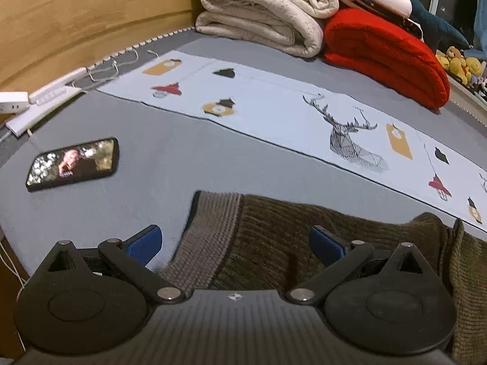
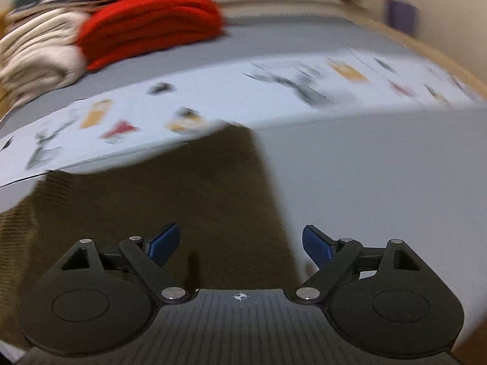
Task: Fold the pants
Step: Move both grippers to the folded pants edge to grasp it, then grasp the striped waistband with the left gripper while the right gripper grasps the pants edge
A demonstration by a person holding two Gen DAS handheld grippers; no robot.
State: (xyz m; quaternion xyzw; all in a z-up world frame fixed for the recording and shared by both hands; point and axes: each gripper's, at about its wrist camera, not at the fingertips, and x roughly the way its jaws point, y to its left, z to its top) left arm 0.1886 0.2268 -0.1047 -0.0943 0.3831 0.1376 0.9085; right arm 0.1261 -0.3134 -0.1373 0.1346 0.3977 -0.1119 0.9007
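Observation:
Dark olive-brown ribbed pants (image 1: 274,237) lie on the grey bed sheet (image 1: 170,158), their lighter ribbed waistband (image 1: 210,231) pointing left. My left gripper (image 1: 236,245) hovers over the waistband end with its blue pads (image 1: 146,243) wide apart and nothing pinched. In the blurred right wrist view the same pants (image 2: 170,200) spread below and ahead, their right edge running under my right gripper (image 2: 240,246). That gripper is open, its blue pads (image 2: 316,246) clear of the cloth.
A pale blue printed cloth (image 1: 274,106) with a deer drawing lies behind the pants. Folded cream blankets (image 1: 261,12) and a red blanket (image 1: 386,51) are stacked at the back. A lit phone (image 1: 73,164) and a white power strip (image 1: 45,94) lie left, by the wooden board (image 1: 76,9).

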